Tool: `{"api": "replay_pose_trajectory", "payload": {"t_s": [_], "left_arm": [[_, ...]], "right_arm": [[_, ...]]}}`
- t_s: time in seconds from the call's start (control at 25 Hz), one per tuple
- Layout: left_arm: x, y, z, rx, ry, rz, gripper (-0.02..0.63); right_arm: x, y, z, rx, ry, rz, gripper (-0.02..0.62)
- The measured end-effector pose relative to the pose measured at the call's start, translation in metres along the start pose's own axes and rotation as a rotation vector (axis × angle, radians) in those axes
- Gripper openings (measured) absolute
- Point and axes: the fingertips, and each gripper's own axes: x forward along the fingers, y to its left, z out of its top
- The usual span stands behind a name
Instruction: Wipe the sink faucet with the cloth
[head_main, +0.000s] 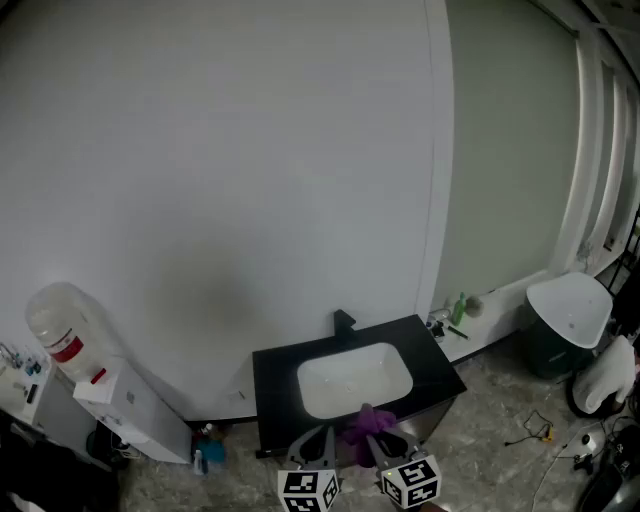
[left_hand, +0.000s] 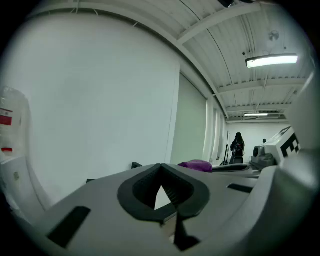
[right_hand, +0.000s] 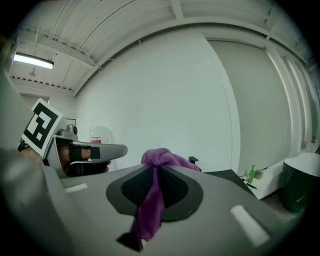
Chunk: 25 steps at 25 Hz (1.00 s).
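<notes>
Left claw (left_hand: 160, 170) is pinched closed with nothing in it, hovering at the front edge of the black tabletop (head_main: 278, 378). Right next to it the right claw (right_hand: 153, 172) is clamped on the cloth (right_hand: 161, 157), which is purple, bunched into a knot above the tips, with a strip hanging down between them. It sits over the tabletop's front edge, by the white sink (head_main: 355, 380). The black faucet (head_main: 343, 321) is at the back edge.

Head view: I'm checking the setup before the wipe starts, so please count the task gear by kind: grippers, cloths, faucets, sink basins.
grippers: 2, the left gripper and the right gripper
purple cloth: 1
black faucet: 1
white sink basin: 1
total: 5
</notes>
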Motion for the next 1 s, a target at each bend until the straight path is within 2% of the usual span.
{"api": "replay_pose_trajectory", "payload": {"t_s": [0.36,0.68,1.0], "left_arm": [[0.001,0.004,0.0,-0.012,0.002,-0.005,0.006],[-0.004,0.029,0.001,-0.024,0.007,-0.019,0.006],[-0.004,0.063,0.006,-0.03,0.014,-0.069,0.006]], "right_arm": [[0.006,0.003,-0.002,0.001,0.006,-0.001,0.038],[0.025,0.022,-0.001,0.002,0.012,-0.01,0.038],[0.055,0.046,0.007,0.012,0.0,-0.038,0.04]]}}
